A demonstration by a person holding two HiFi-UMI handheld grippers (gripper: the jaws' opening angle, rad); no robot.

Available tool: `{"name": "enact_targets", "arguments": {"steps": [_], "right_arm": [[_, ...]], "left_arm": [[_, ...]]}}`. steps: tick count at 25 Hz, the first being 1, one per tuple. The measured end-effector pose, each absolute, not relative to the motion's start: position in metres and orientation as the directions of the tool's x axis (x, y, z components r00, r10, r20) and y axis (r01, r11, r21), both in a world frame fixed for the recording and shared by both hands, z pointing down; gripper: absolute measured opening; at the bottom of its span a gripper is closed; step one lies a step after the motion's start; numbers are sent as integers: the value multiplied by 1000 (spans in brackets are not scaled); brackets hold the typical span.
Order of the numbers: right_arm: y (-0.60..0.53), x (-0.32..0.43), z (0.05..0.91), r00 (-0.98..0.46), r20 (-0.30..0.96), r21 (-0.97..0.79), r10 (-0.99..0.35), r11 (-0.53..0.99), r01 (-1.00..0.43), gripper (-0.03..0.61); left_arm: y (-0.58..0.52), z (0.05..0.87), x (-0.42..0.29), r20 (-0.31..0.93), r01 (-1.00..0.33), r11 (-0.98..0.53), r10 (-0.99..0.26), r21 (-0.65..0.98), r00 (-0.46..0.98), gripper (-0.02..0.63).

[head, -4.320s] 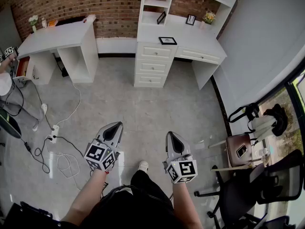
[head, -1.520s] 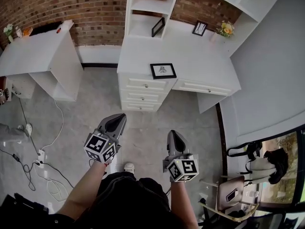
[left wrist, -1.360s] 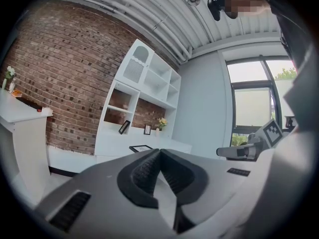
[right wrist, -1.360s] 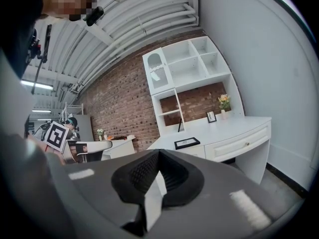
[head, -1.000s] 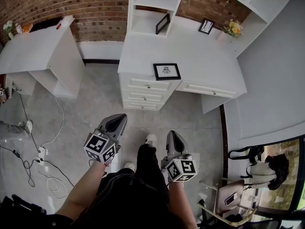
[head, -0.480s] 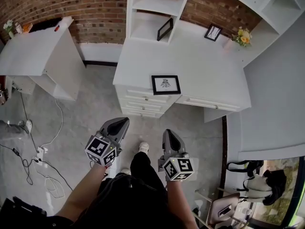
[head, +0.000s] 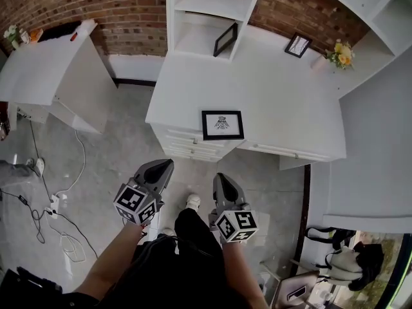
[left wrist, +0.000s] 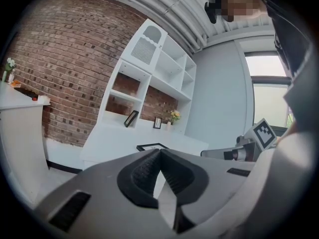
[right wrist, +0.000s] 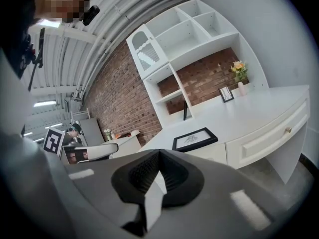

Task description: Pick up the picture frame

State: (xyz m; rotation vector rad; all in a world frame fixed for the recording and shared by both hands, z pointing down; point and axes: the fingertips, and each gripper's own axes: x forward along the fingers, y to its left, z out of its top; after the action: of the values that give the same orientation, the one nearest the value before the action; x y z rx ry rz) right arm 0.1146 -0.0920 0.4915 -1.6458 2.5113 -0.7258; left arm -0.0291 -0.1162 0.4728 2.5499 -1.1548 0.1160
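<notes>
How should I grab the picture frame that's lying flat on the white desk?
Probably the picture frame's near black border, coming from the desk's front side. It lies flat close to that edge, so its thin rim is all the jaws can pinch.

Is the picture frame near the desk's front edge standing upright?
No, the picture frame lies flat on the desk, face up.

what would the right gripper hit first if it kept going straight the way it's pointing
Probably the white desk, at its front edge near the picture frame lying flat; nothing shows between it and the right gripper. Depth is unclear.
</notes>
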Motion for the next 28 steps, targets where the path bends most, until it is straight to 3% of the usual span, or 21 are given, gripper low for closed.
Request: {"name": "enact_targets", "arguments": {"steps": [19, 21, 28], "right_arm": [[-152, 106, 540, -562, 251, -647, -788, 296, -703, 5], [-156, 103, 543, -589, 238, -691, -773, 291, -662, 57], [-170, 99, 558, -634, 211, -797, -744, 245, -552, 78]], "left_arm": [[-153, 516, -5, 320, -767, -561, -698, 313, 641, 2], [-156, 521, -2, 329, -770, -554, -697, 318, 637, 3], [-176, 526, 12, 317, -775, -554, -708, 304, 631, 3]]}}
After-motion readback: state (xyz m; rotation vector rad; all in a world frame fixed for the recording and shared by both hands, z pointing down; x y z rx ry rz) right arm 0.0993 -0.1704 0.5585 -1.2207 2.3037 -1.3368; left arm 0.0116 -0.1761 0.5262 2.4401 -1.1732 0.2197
